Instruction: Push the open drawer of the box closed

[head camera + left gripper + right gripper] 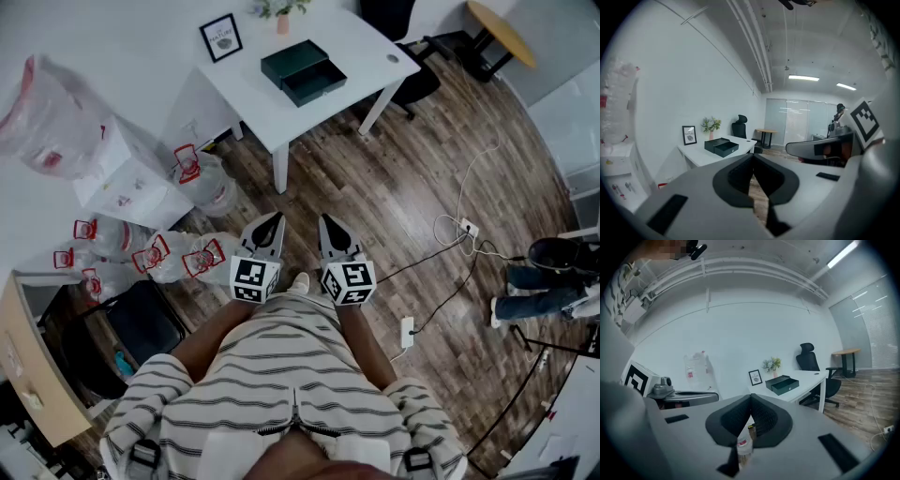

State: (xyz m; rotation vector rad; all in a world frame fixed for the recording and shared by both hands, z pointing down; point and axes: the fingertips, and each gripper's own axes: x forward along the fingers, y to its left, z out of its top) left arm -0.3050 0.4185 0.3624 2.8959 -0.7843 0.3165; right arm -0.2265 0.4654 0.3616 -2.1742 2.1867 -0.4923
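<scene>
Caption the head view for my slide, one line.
Standing back from the white table, a person holds left tongs and right tongs shut; its dark box has the drawer open.

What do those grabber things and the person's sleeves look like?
The left gripper and right gripper are light grey and taper to pointed fingers with black inner pads. Each carries a white cube with black square markers. The person's shirt is pale with thin dark stripes, sleeves included.

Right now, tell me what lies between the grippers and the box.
Head view: bare wood floor, then the near edge of the table. The box sits on that table.
</scene>
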